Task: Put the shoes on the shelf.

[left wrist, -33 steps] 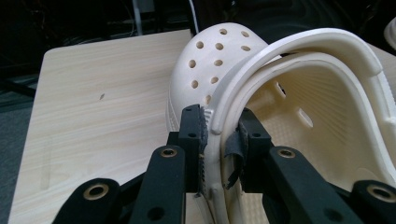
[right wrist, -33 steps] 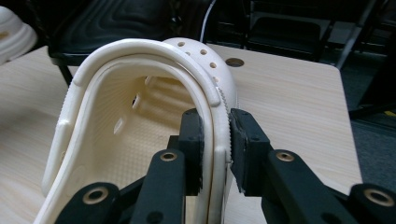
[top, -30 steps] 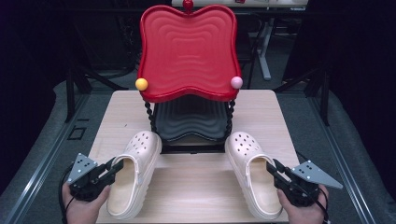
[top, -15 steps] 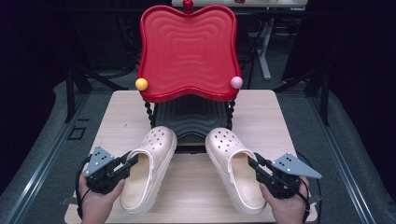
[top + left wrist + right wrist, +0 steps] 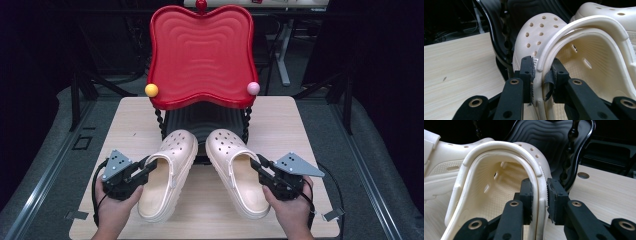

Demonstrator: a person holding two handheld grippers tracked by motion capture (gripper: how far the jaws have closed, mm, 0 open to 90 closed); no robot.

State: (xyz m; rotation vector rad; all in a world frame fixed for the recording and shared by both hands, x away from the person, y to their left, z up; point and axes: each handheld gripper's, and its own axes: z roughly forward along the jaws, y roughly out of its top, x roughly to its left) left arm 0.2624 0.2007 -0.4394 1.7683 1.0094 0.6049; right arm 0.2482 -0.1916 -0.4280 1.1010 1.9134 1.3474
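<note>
On the pale wood-grain table [image 5: 300, 130], two cream foam clogs with perforated toes lie side by side, toes against the ribbed black lower tier [image 5: 202, 120] of a two-tier stand whose wavy red tray [image 5: 200, 55] carries two small balls. Left gripper [image 5: 142, 169] has its jaws clenched on the left clog [image 5: 167, 175] rim; right gripper [image 5: 260, 167] clamps the right clog [image 5: 240, 175] likewise. Bare table lies open on either flank.

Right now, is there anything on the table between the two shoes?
No. In the high view a narrow wedge of bare table separates the left shoe from the right shoe; their toes nearly meet at the black rack shelf.
</note>
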